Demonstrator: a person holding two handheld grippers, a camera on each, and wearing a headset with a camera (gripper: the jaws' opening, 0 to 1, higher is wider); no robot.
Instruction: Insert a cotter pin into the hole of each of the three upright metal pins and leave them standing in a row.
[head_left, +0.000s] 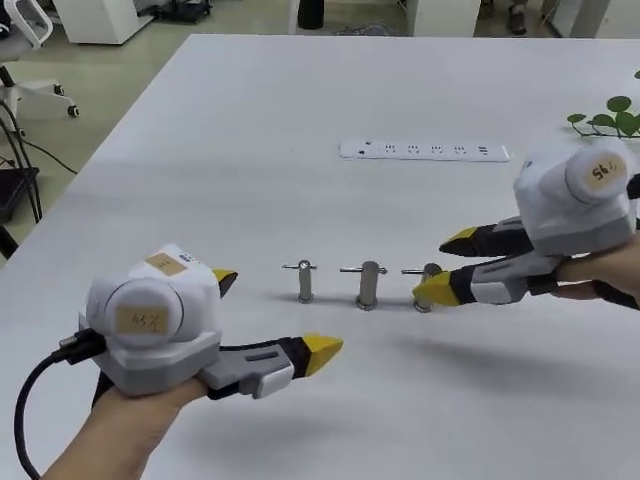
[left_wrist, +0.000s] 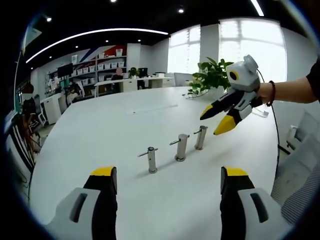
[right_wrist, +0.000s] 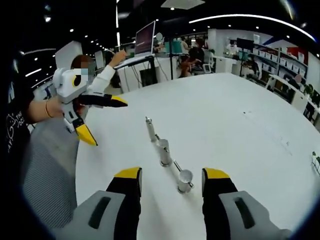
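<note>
**Head view:** left claw (head_left: 273, 313) sits low on the L, jaws wide apart, nothing btwn them, near the row but apart from it. Right claw (head_left: 445, 264) comes in from the R, jaws also spread, gripping nothing. Its nearer yellow tip overlaps the right pin (head_left: 428, 290); contact can't be told. Left pin (head_left: 305, 284), middle pin (head_left: 368, 288) and right pin stand upright in a row on the white counter (head_left: 250, 150). Each has a cotter pin (head_left: 297, 267) thru its top. Power strip (head_left: 424, 151) lies behind the row, plant (head_left: 610, 115) at R edge.

**Left gripper view:** own jaws parted, bare counter btwn. Left pin is closest, and the right claw hovers by the right pin.

**Right gripper view:** own jaws parted, right pin standing btwn the tips w/ a gap each side. Left claw is held off to the L, well apart from the pins.
</note>
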